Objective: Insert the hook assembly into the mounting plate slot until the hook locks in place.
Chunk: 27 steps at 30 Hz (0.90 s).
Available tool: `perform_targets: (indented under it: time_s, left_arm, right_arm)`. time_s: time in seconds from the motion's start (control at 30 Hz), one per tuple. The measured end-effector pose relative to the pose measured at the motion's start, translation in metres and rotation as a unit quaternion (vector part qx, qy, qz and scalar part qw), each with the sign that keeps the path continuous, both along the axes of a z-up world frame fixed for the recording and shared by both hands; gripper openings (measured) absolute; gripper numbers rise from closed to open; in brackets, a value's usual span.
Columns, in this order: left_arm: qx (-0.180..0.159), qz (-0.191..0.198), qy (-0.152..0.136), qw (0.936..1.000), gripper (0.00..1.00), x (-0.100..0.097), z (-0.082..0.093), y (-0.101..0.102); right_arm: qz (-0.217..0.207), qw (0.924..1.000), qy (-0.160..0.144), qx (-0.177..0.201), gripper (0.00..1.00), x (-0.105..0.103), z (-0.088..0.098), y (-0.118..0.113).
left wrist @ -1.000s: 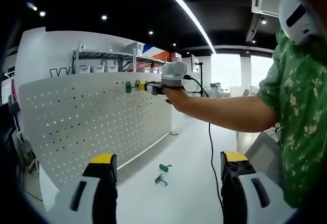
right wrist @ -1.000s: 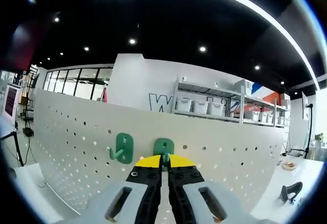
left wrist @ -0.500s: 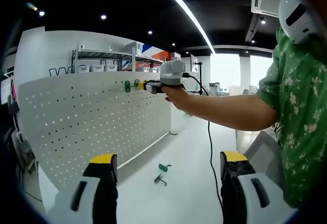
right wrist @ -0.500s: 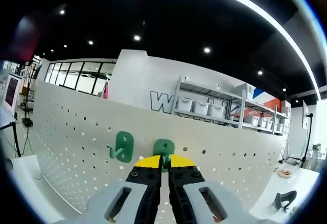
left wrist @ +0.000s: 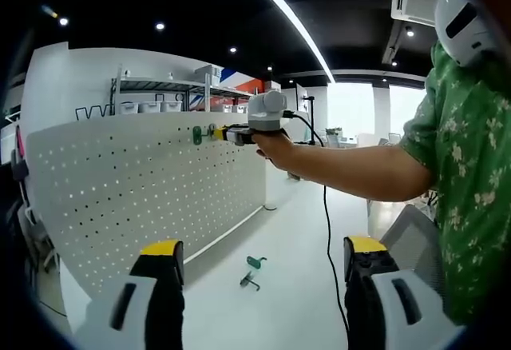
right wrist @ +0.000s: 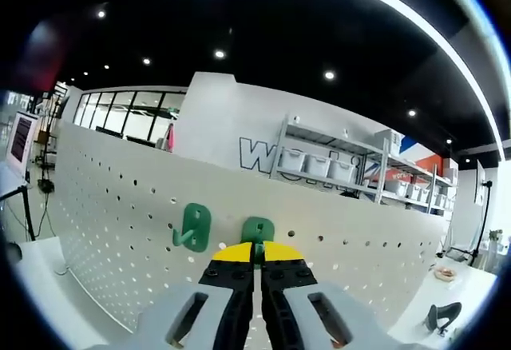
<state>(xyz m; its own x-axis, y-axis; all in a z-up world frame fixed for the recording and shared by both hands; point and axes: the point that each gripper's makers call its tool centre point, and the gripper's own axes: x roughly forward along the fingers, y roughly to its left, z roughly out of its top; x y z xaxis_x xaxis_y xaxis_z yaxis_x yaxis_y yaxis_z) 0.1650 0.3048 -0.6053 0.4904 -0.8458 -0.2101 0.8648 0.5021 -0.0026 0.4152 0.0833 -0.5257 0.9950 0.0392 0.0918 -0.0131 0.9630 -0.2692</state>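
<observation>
Left tongs point(left wrist: 254, 286): jaws spread wide apart with nothing between them, hanging over the white desk point(left wrist: 295, 286).
Loose hooks point(left wrist: 252, 273): two small green ones lying flat on the desk, close together, a bit in front of the pegboard's bottom edge.
Right tongs point(right wrist: 257, 266): jaws squeezed together on the green hook point(right wrist: 257, 232), right up at the board. From the left gripper view you can see them point(left wrist: 219, 133) held out level by the person's arm point(left wrist: 343, 174).
Held hook: flat rounded green plate, long axis running up the board, plate face against the holes near the top edge. Can't tell if it's locked in.
Second hook point(right wrist: 192, 226): same green, already on the board just left of the held one, prong sticking out and curling up.
Pegboard point(right wrist: 120, 230): white, upright, rows of holes.
Background: shelves with bins point(right wrist: 319, 162) behind the board.
</observation>
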Motion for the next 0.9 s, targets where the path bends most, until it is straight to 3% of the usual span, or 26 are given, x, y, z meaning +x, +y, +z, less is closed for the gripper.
perform_targets:
  time_s: [0.23, 0.4, 0.63, 0.73, 0.9]
  left_arm:
    - [0.003, 0.003, 0.003, 1.0, 0.84, -0.0009, -0.0029, 0.0036]
    - [0.002, 0.005, 0.004, 1.0, 0.84, -0.0004, -0.004, 0.005]
    - [0.002, 0.001, 0.004, 1.0, 0.84, 0.0007, -0.0039, 0.0027]
    - [0.003, 0.001, 0.004, 1.0, 0.84, 0.0014, -0.0048, 0.0029]
    - [0.003, 0.002, 0.005, 1.0, 0.83, 0.0025, -0.0063, 0.0047]
  right_arm:
    - [0.011, 0.9978, -0.03, 0.058, 0.0, -0.0027, 0.0014, -0.0021]
    - [0.018, 0.9972, -0.057, 0.044, 0.0, -0.0046, 0.0015, -0.0015]
    - [0.02, 0.9976, -0.047, 0.046, 0.0, -0.0037, 0.0033, -0.0014]
    - [0.022, 0.9947, -0.022, 0.098, 0.0, -0.0024, 0.0026, -0.0024]
    - [0.014, 0.9957, -0.004, 0.091, 0.0, -0.001, 0.0033, -0.0017]
